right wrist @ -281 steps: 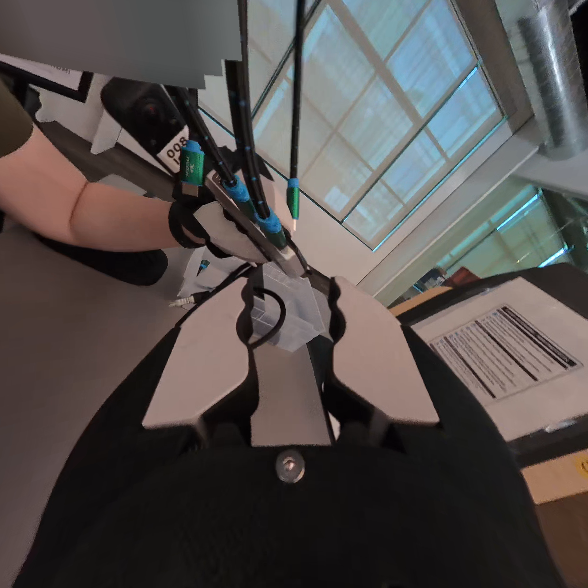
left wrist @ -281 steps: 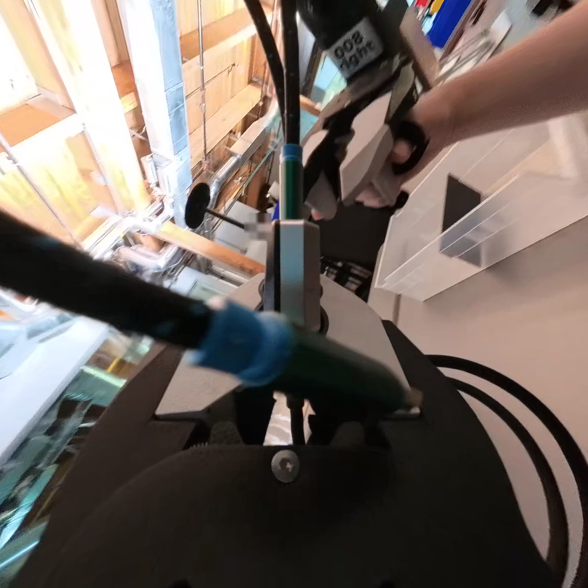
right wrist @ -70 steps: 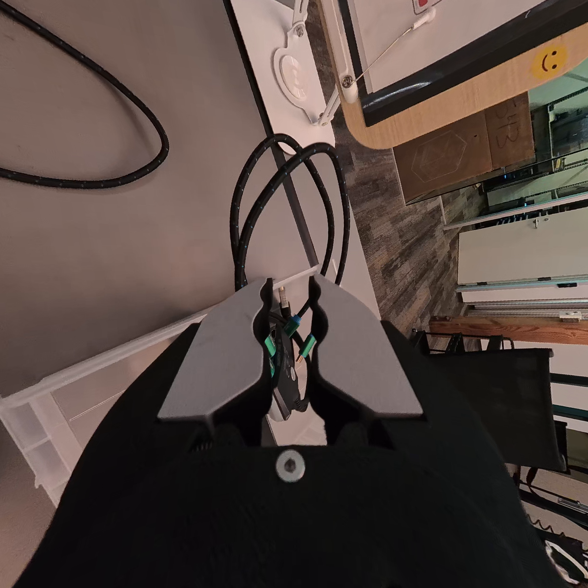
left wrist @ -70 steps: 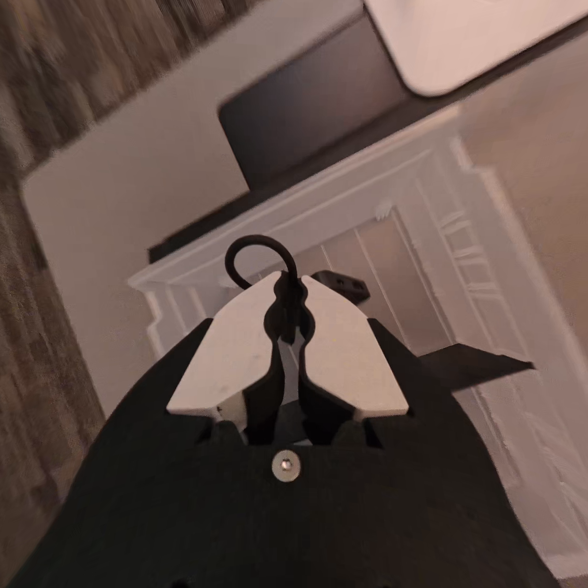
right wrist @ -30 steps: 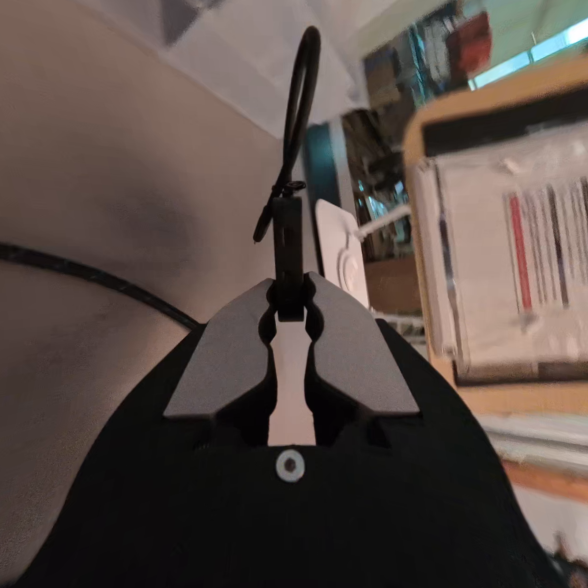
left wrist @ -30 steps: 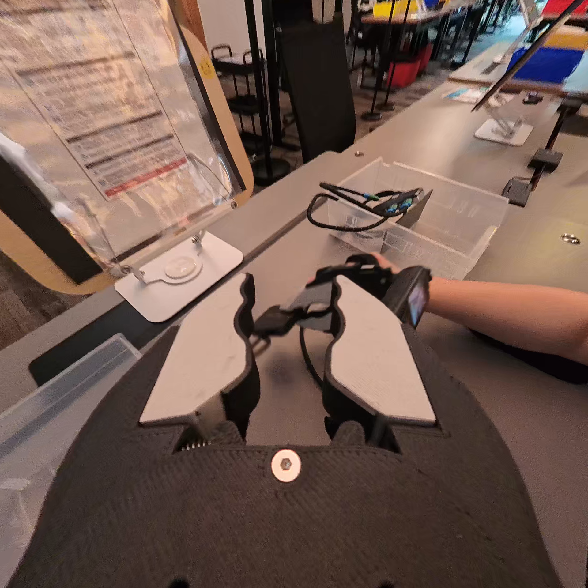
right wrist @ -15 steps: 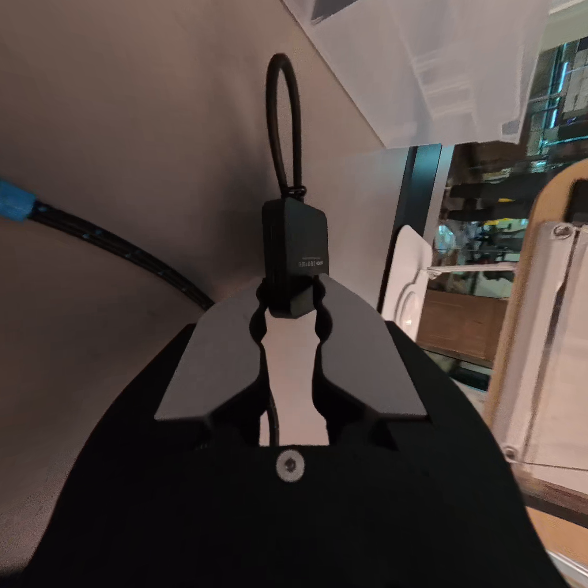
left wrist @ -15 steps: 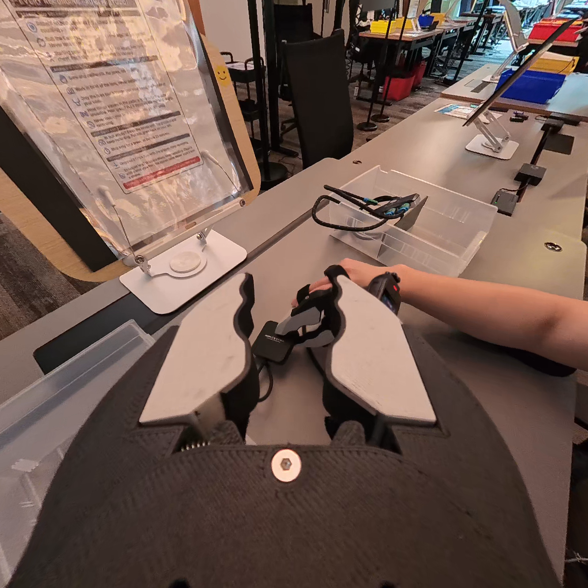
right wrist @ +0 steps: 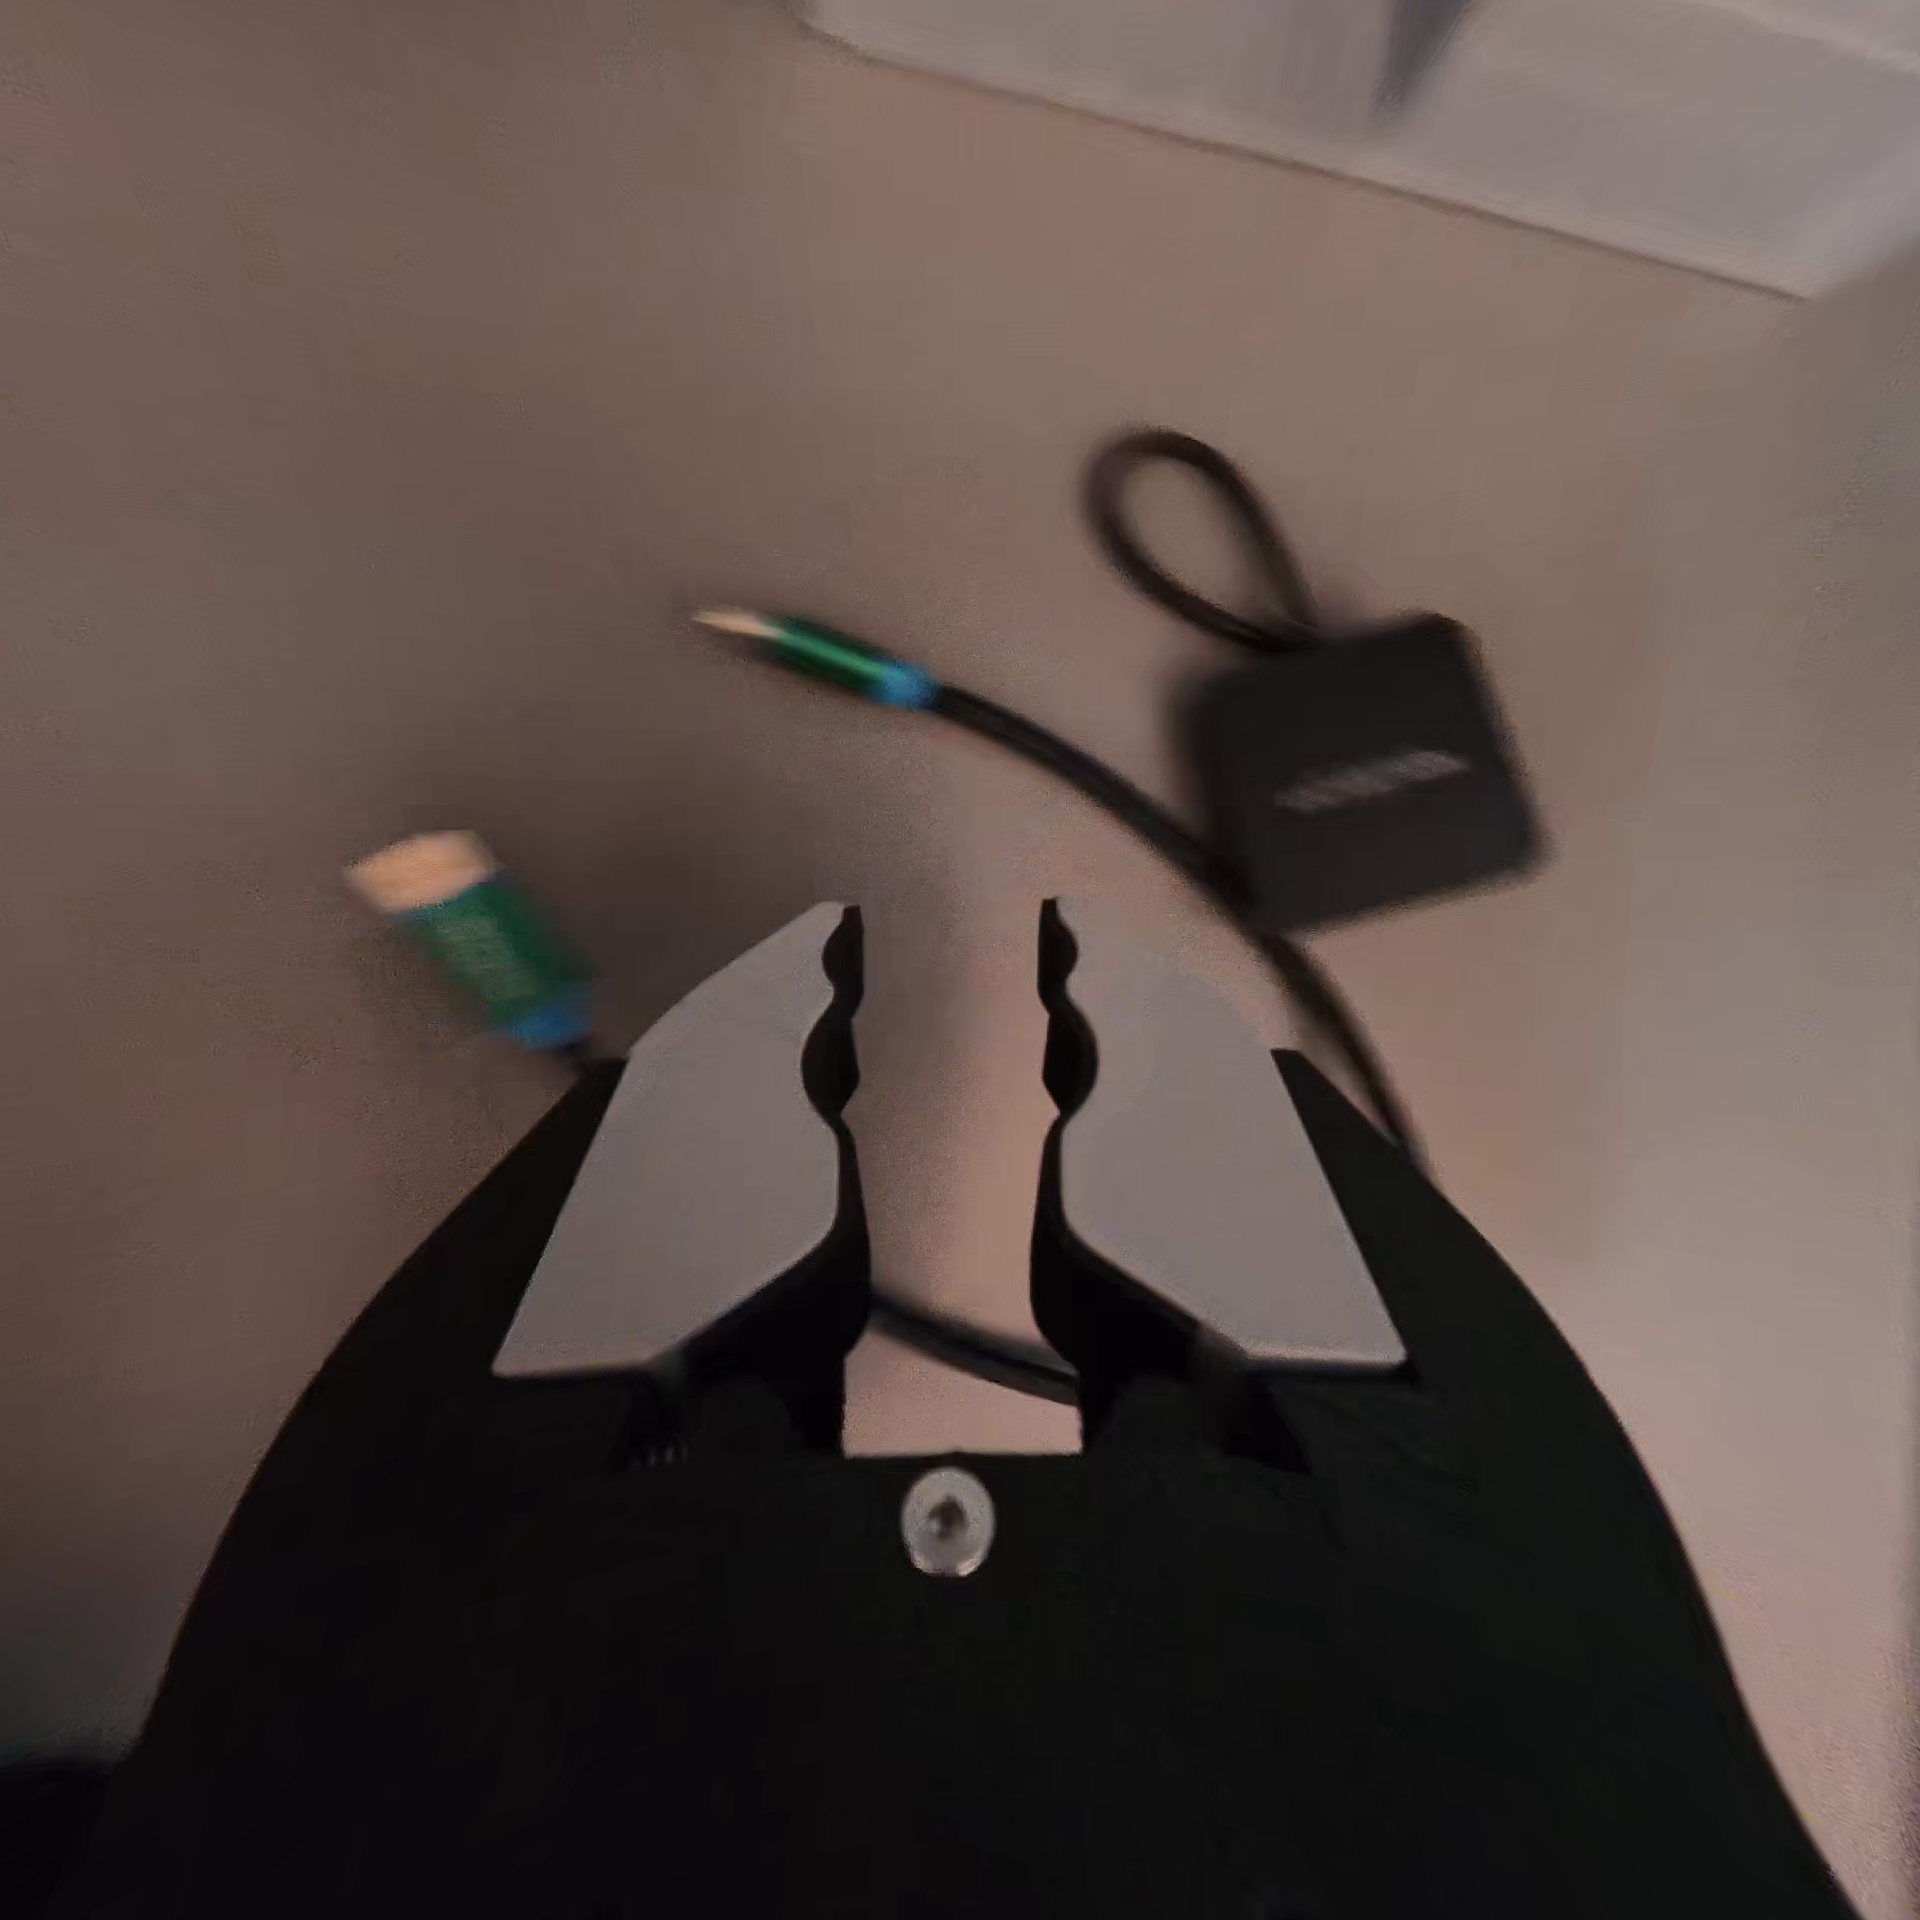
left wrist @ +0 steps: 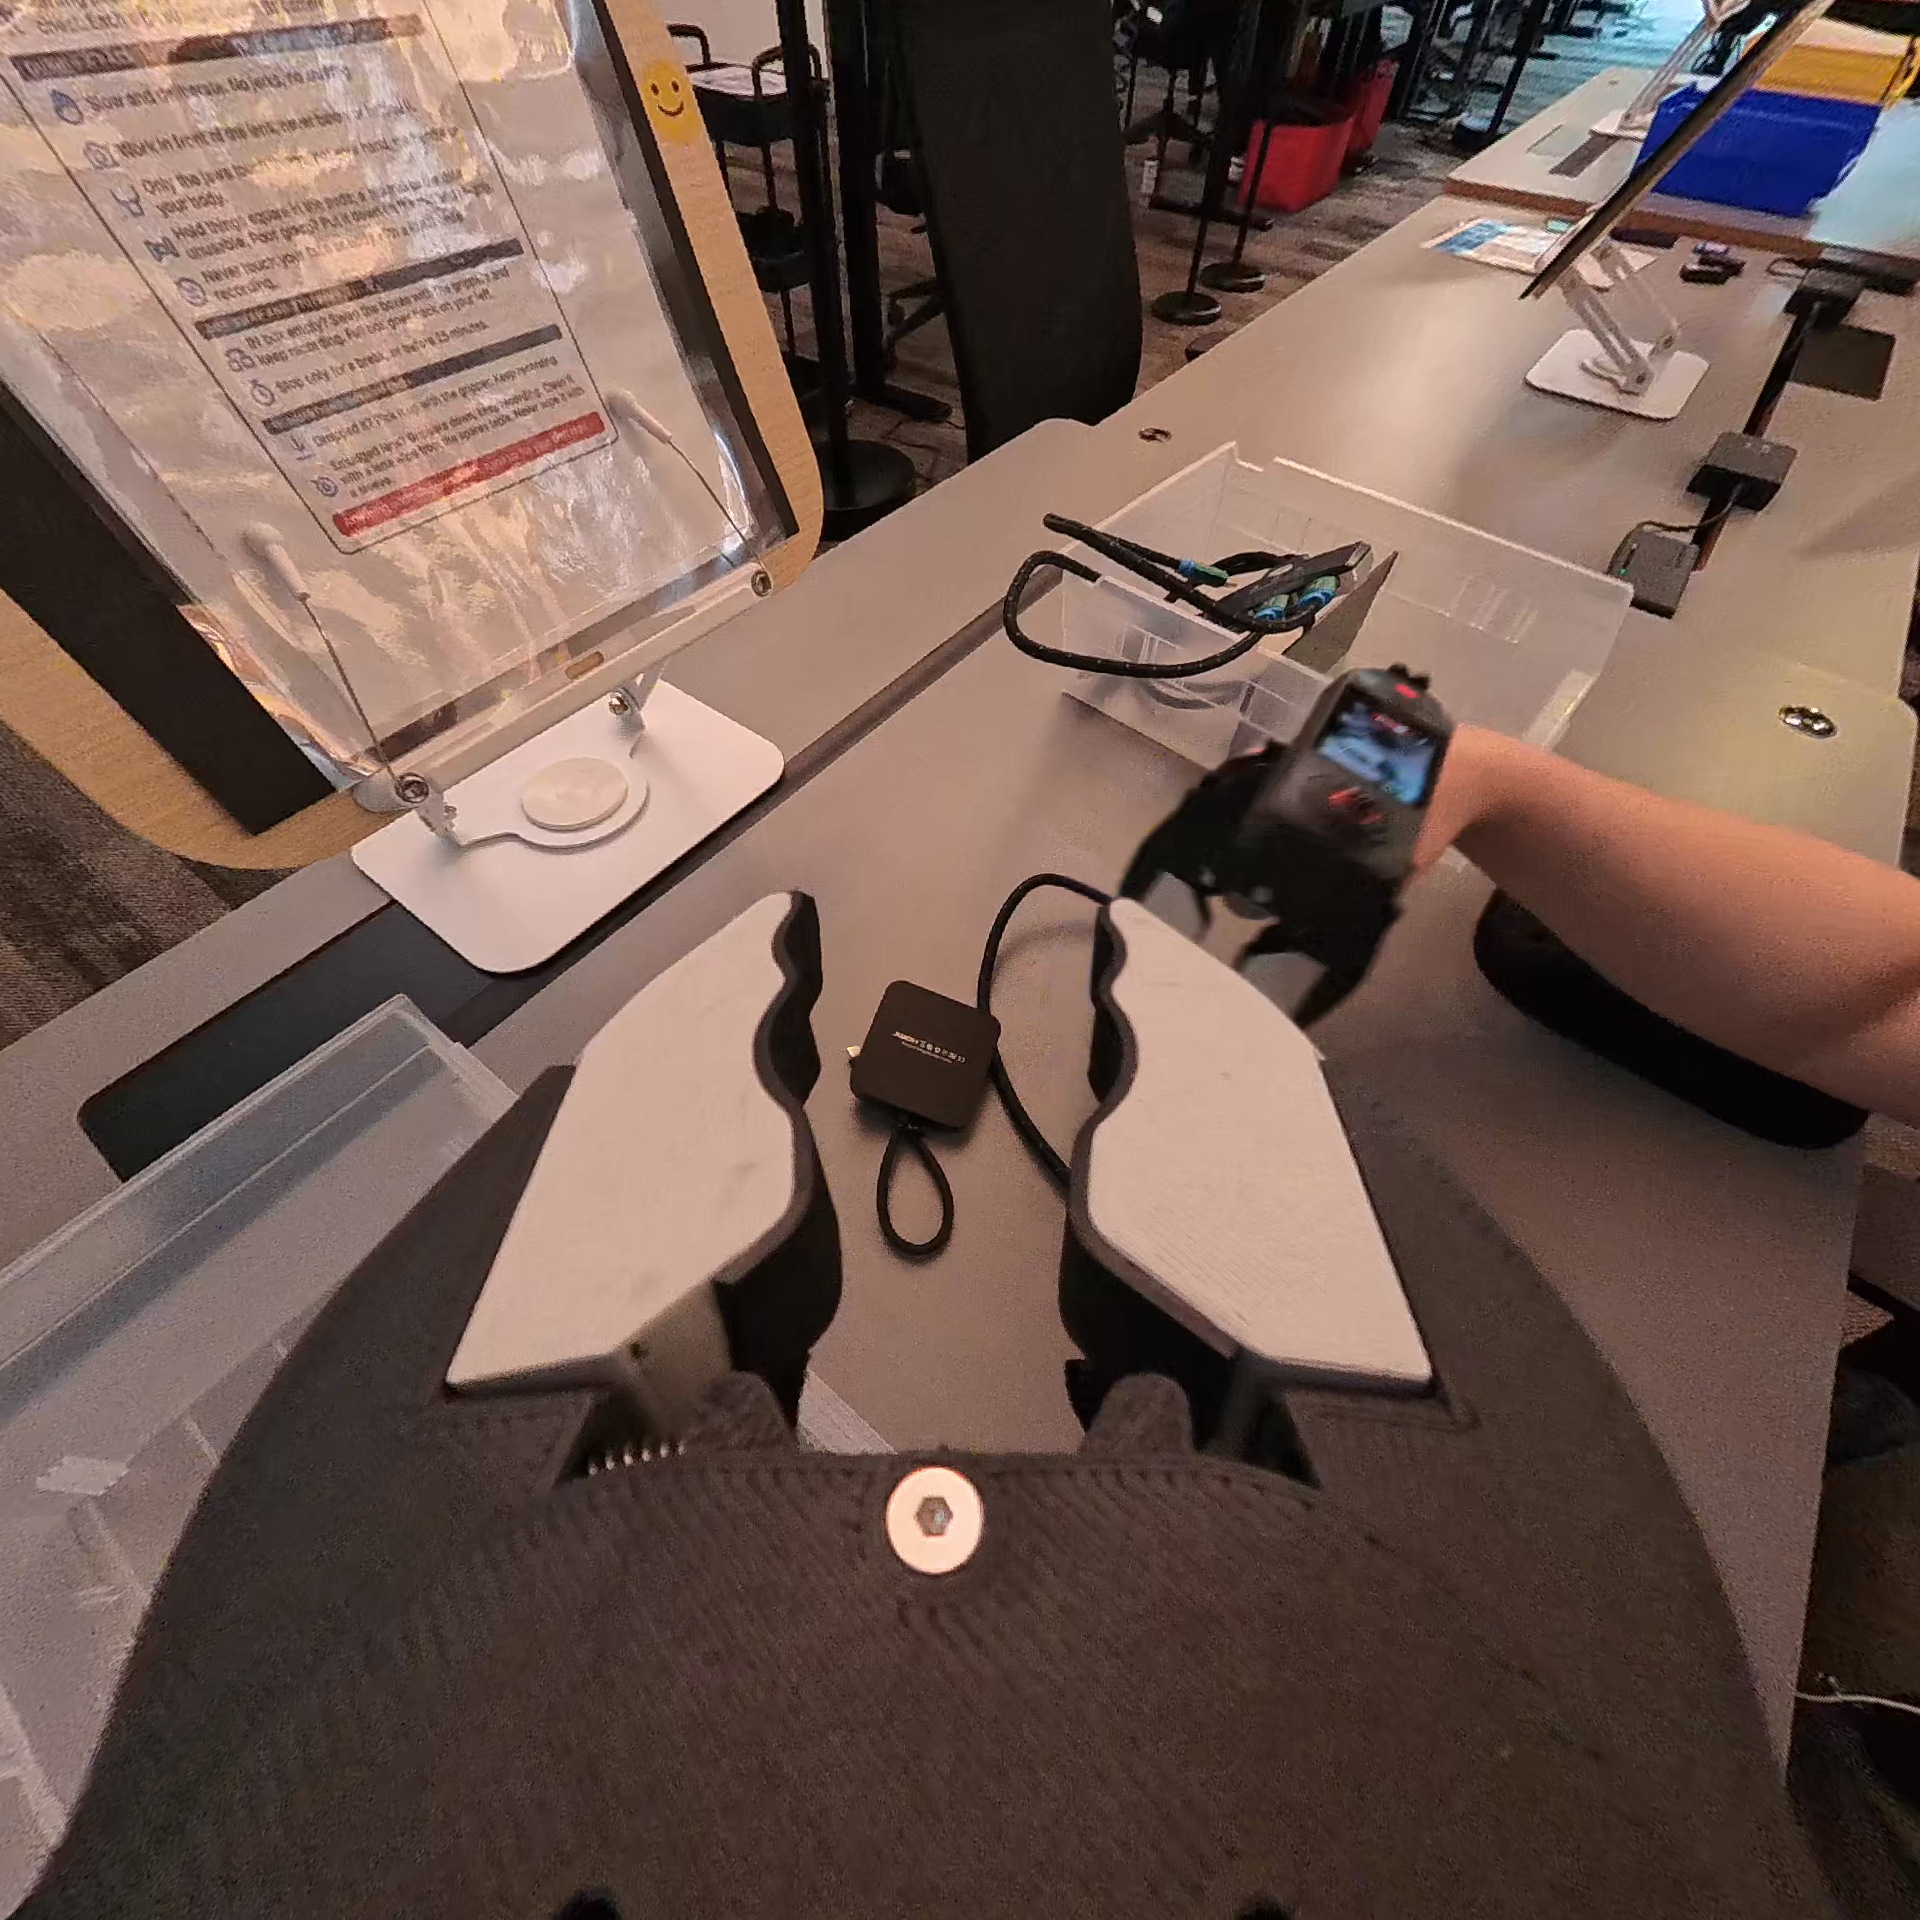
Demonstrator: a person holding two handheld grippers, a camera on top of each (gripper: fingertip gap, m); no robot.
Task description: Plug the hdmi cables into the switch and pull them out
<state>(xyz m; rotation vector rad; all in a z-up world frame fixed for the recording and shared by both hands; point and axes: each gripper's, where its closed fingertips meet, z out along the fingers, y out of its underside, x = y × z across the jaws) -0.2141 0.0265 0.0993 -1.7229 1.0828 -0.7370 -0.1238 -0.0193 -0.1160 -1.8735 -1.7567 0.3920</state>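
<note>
Left gripper point(left wrist: 951, 920) wide open, empty, over black switch point(left wrist: 924, 1051) lying flat on desk point(left wrist: 1621, 1226) w/ cable point(left wrist: 1006, 1023) beside. Right gripper point(right wrist: 951, 914) parted, empty; only its blurred view shows two green hdmi plugs point(right wrist: 473, 951) point(right wrist: 821, 649) unplugged nr switch point(right wrist: 1361, 769). Left view alone shows clear bin point(left wrist: 1475, 592) w/ more cables point(left wrist: 1164, 592).

Ahead of me: long grey desk point(left wrist: 1299, 343), dark office chair point(left wrist: 1023, 197) behind, patterned carpet floor point(left wrist: 73, 883), warm indoor light.
</note>
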